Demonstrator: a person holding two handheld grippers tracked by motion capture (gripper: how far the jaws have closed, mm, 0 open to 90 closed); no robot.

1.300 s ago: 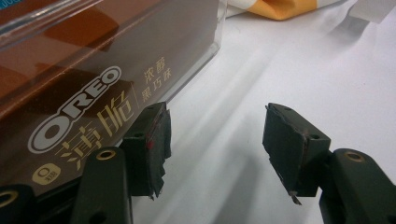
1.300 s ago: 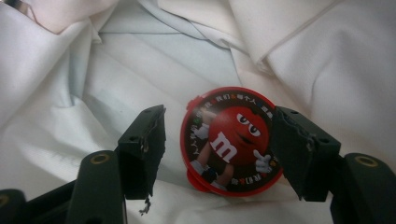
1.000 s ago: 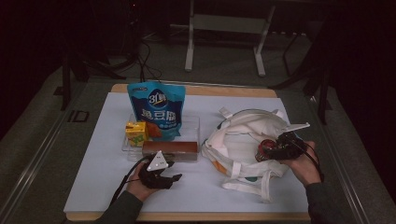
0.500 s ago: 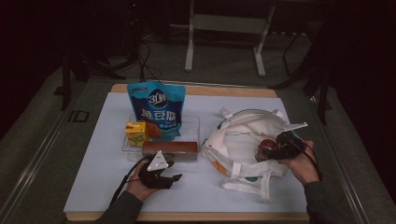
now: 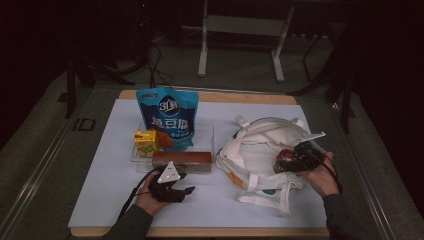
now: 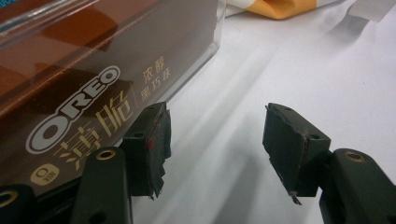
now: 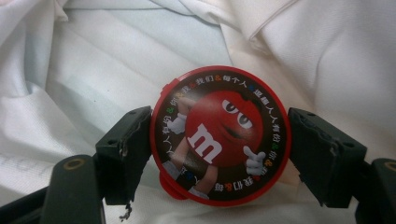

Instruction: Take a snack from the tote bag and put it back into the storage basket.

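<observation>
Candy tin (image 7: 220, 135): red rim, dark face ringed with multicoloured text, red cartoon figure bearing a white "m". Tote bag (image 5: 260, 150): white, orange patch. Biscuit box (image 6: 93, 84): brown, white and gold lettering. Snack pouch (image 5: 167, 117): blue. Drink carton (image 5: 146, 143): yellow. Table cover (image 5: 110, 165): pale white. Jaws were black.

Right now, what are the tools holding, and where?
Left tool: nothing. Right tool: jaws, just opening, flank the M&M's tin at its rim; grip unclear.
</observation>
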